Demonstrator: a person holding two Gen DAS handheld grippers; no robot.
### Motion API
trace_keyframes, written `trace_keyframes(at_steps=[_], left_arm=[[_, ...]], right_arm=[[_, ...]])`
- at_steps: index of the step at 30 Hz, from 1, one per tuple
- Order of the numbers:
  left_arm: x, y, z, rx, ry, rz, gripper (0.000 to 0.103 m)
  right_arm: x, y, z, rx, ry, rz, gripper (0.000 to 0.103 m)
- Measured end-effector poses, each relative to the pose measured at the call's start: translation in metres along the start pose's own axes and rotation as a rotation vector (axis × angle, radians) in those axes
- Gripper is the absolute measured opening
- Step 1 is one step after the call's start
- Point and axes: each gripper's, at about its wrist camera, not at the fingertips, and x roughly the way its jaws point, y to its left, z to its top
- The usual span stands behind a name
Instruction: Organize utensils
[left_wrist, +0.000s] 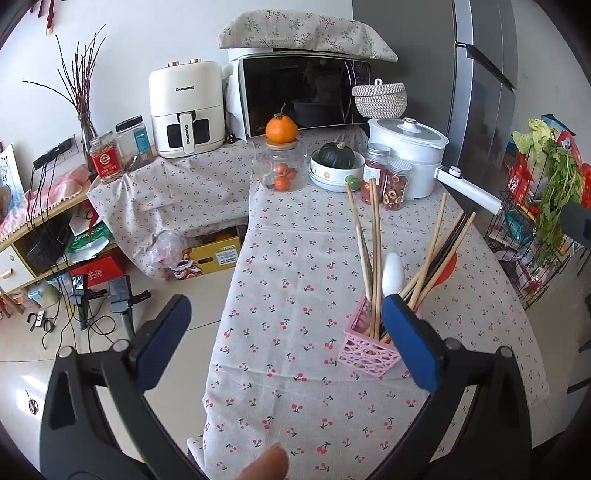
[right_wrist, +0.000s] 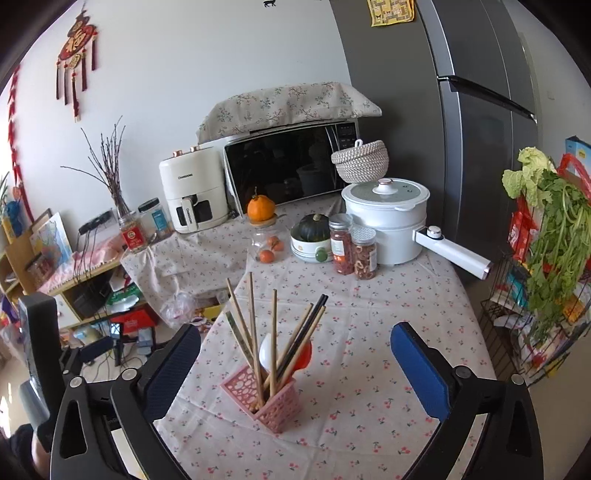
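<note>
The left wrist view looks across the table (left_wrist: 295, 280) from its near left edge, so it takes in the floor beside it: a yellow box (left_wrist: 216, 254) under the cloth, two tripods (left_wrist: 122, 299) and loose cables. A fingertip (left_wrist: 266, 463) shows at the bottom edge of this view. The right wrist view sits further back and higher on the wall, showing a red hanging ornament (right_wrist: 75, 51) and a yellow cloth (right_wrist: 391, 11) on the fridge (right_wrist: 480, 129), neither of which appears in the left one. Part of the other gripper's black frame shows at the left edge there.

The pink basket (left_wrist: 365, 354) stands on the cherry-print cloth near the table's front. It holds several wooden chopsticks (left_wrist: 375, 258), a pair of dark chopsticks (right_wrist: 306, 332), a white spoon (left_wrist: 392, 273) and a red spoon (right_wrist: 303, 354), all leaning upright and fanned out. In the left view the basket is partly hidden behind that gripper's right pad; in the right view the basket (right_wrist: 269, 400) is seen whole, between the two pads but further away than them.

The left gripper (left_wrist: 291, 339) stands wide open with nothing between its blue pads. The right gripper (right_wrist: 295, 369) is likewise spread wide and holds nothing; its pads do not touch the basket or the utensils.

Behind, both views show a microwave (left_wrist: 303, 92), a white pot (right_wrist: 388, 218) and jars (right_wrist: 352, 247).
</note>
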Motion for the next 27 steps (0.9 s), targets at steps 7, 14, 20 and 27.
trace_keyframes(at_steps=[7, 14, 20, 27], left_arm=[[-0.036, -0.008, -0.012, 0.012, -0.036, -0.011, 0.102], [-0.040, -0.006, -0.018, -0.011, -0.059, -0.004, 0.102], [-0.031, -0.008, -0.021, -0.009, -0.044, -0.002, 0.102], [-0.023, -0.012, -0.024, 0.012, -0.018, 0.004, 0.102]], right_arm=[[-0.031, -0.005, -0.033, -0.012, 0.037, -0.156, 0.103], [-0.029, 0.001, -0.047, -0.066, 0.020, -0.210, 0.103], [-0.012, 0.001, -0.051, -0.065, 0.060, -0.225, 0.103], [0.001, 0.000, -0.055, -0.050, 0.098, -0.229, 0.103]])
